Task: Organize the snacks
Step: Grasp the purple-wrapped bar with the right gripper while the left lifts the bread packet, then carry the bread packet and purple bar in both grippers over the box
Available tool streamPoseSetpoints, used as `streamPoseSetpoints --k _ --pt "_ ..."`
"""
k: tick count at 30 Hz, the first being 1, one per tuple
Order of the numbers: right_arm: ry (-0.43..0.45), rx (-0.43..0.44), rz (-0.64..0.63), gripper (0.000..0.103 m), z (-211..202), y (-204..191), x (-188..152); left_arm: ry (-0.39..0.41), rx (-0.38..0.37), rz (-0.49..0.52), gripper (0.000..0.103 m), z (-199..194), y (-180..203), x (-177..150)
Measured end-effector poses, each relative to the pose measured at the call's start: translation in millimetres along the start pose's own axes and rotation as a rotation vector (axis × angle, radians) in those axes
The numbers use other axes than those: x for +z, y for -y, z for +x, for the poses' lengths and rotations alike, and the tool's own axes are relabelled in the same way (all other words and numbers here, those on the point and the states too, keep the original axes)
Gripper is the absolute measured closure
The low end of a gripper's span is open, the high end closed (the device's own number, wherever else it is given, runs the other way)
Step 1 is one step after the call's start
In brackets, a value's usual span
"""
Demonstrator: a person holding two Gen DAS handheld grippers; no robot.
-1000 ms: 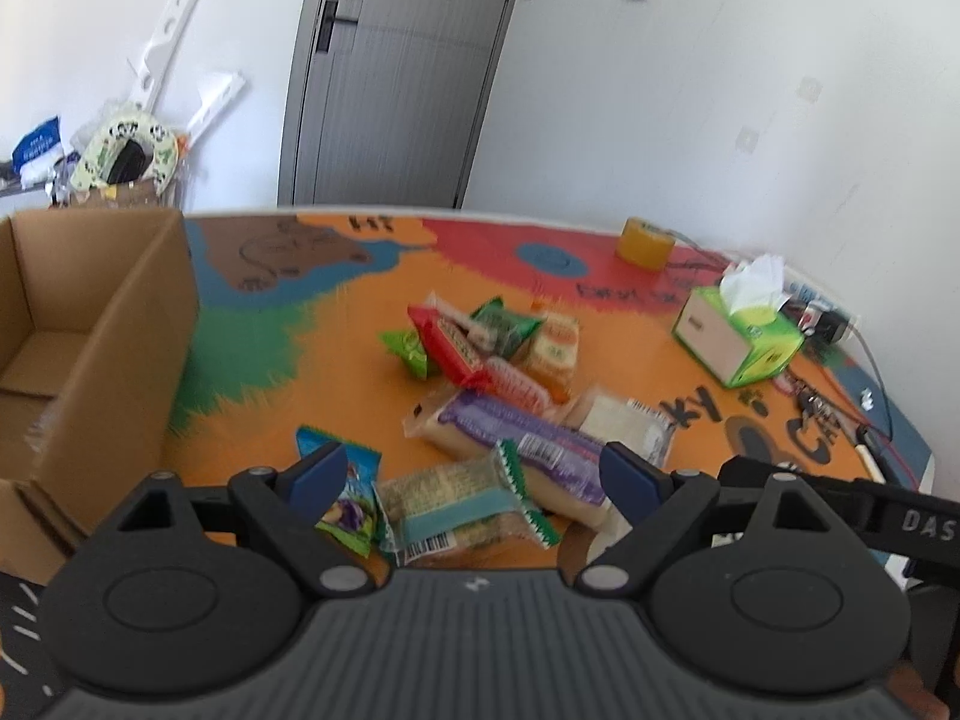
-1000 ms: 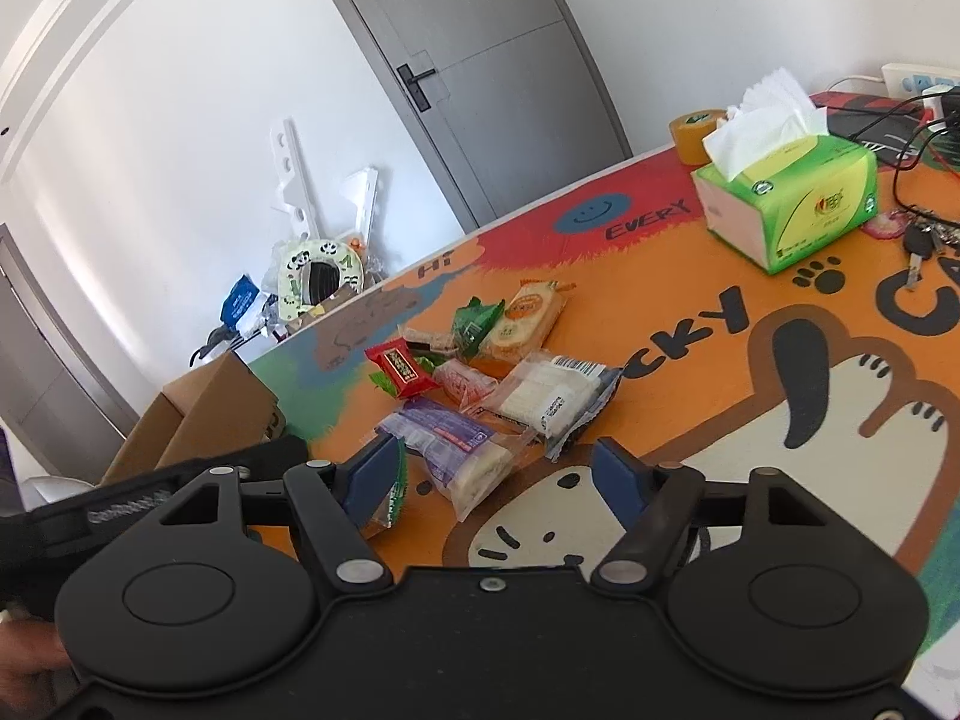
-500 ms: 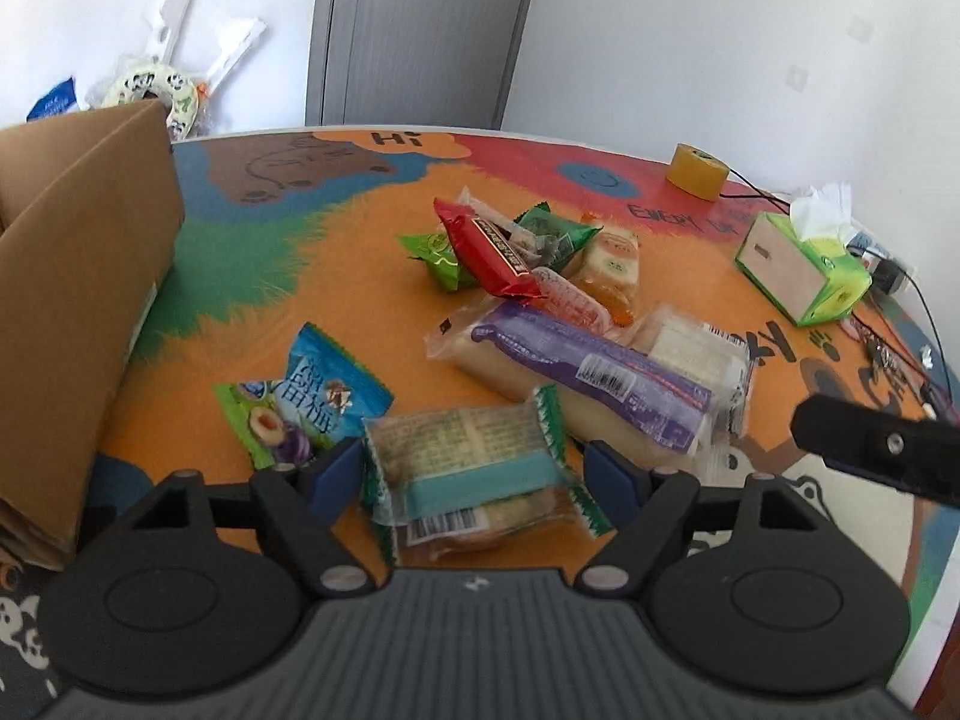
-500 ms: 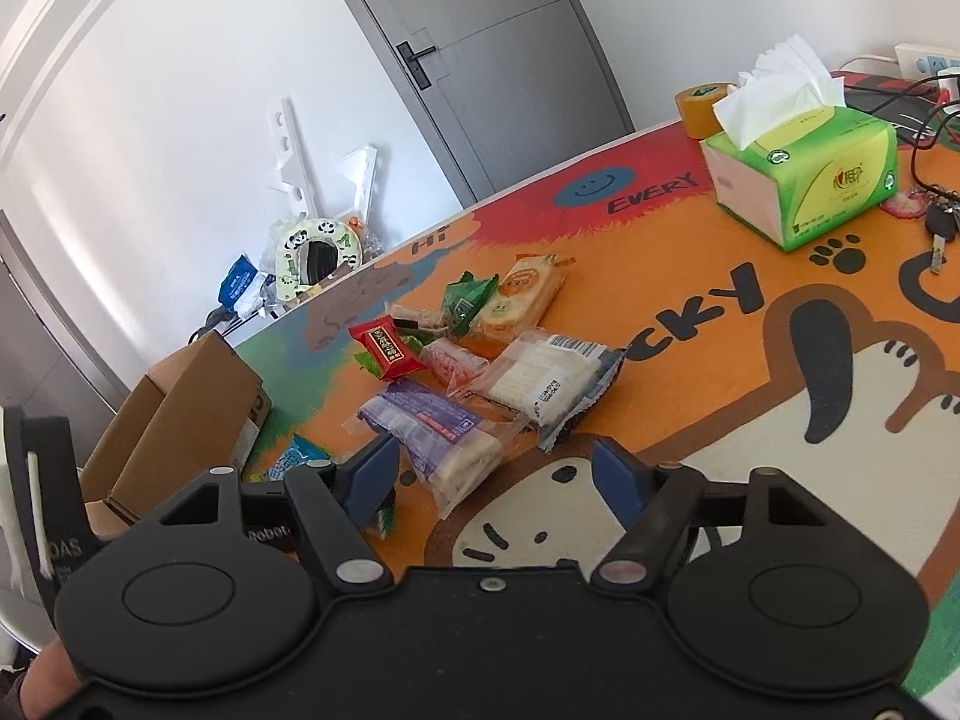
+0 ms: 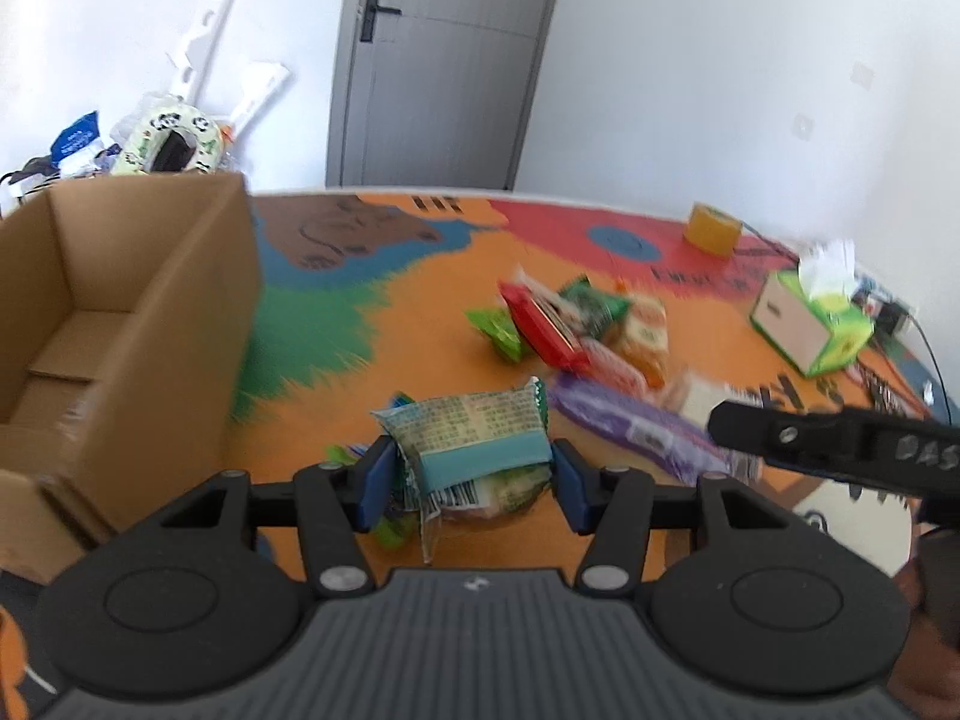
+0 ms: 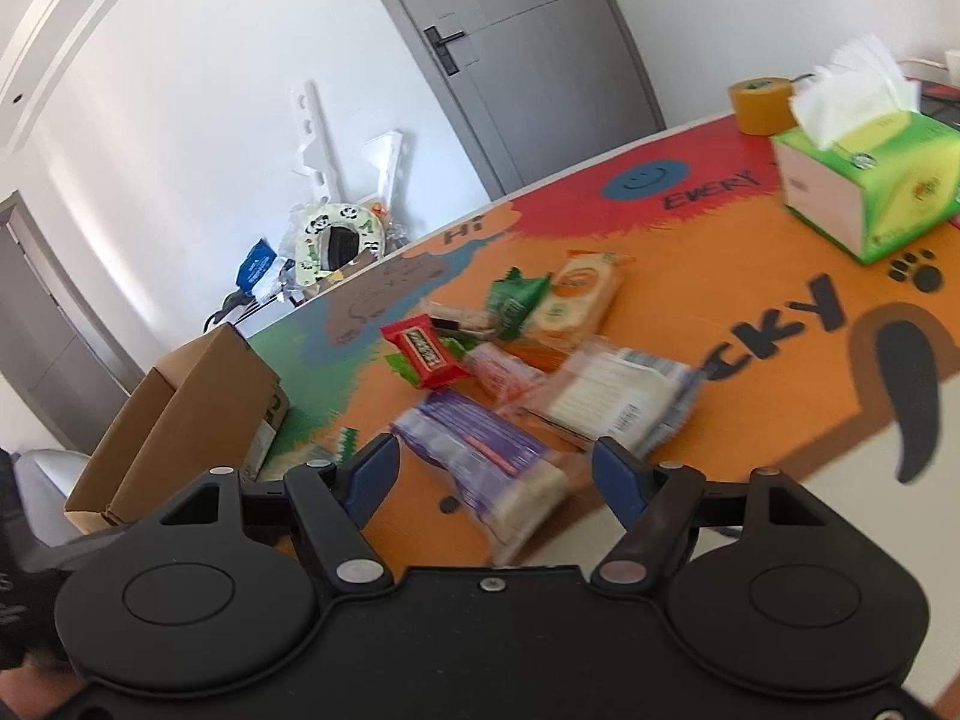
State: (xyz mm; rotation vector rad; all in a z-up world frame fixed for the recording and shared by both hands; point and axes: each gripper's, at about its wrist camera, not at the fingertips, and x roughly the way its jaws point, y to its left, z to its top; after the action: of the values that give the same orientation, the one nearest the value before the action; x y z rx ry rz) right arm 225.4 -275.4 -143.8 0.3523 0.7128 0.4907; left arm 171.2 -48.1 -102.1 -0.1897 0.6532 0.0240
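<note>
A clear snack packet with a teal band [image 5: 474,444] sits between the blue pads of my left gripper [image 5: 471,483]. Its jaws are closing and both pads touch the packet's sides. Under it a blue-green packet [image 5: 393,525] peeks out. My right gripper [image 6: 495,474] is open just above a purple packet [image 6: 474,444] on the colourful table mat [image 6: 750,276], touching nothing. One arm of it shows as a black bar [image 5: 828,441] in the left wrist view. Behind lie a red packet [image 6: 423,351], a white packet [image 6: 612,390] and green and orange ones.
An open cardboard box [image 5: 120,300] stands at the table's left, also seen as a box [image 6: 198,396] in the right wrist view. A green tissue box [image 6: 864,192], a tape roll [image 6: 762,99] and cables [image 5: 900,360] sit at the far right.
My left gripper's jaws have narrowed onto the teal-banded packet, which now sits between the pads. My right gripper has moved closer to the purple packet.
</note>
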Motion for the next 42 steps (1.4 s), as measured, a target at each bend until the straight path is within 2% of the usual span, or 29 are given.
streamPoseSetpoints --k 7,12,13,14,16,19,23,32,42 --pt "-0.01 0.023 -0.071 0.029 27 -22 11 0.046 0.01 -0.032 0.049 -16 -16 13" --pt "-0.074 -0.031 -0.11 0.027 48 -28 7 0.041 0.006 -0.052 0.049 -15 -20 13" --pt "-0.089 -0.043 -0.117 0.029 49 -30 4 0.041 0.002 -0.054 0.049 -15 -20 13" --pt "-0.107 -0.049 -0.118 0.041 50 -29 1 0.042 0.003 -0.053 0.049 -16 -20 12" --pt "-0.134 -0.047 -0.112 0.055 49 -27 -5 0.044 0.001 -0.053 0.049 -17 -20 12" --pt "-0.145 -0.031 -0.12 0.066 37 -26 -12 0.045 -0.006 -0.057 0.049 -20 -19 10" --pt "-0.143 -0.02 -0.089 0.07 17 -19 -20 0.052 -0.02 -0.058 0.049 -26 -17 7" --pt "-0.097 -0.026 -0.036 0.073 -27 -11 -34 0.093 -0.046 -0.047 0.049 -51 -10 6" --pt "0.004 0.034 -0.047 0.074 -59 -38 -15 0.173 -0.031 -0.064 0.049 -85 -20 16"
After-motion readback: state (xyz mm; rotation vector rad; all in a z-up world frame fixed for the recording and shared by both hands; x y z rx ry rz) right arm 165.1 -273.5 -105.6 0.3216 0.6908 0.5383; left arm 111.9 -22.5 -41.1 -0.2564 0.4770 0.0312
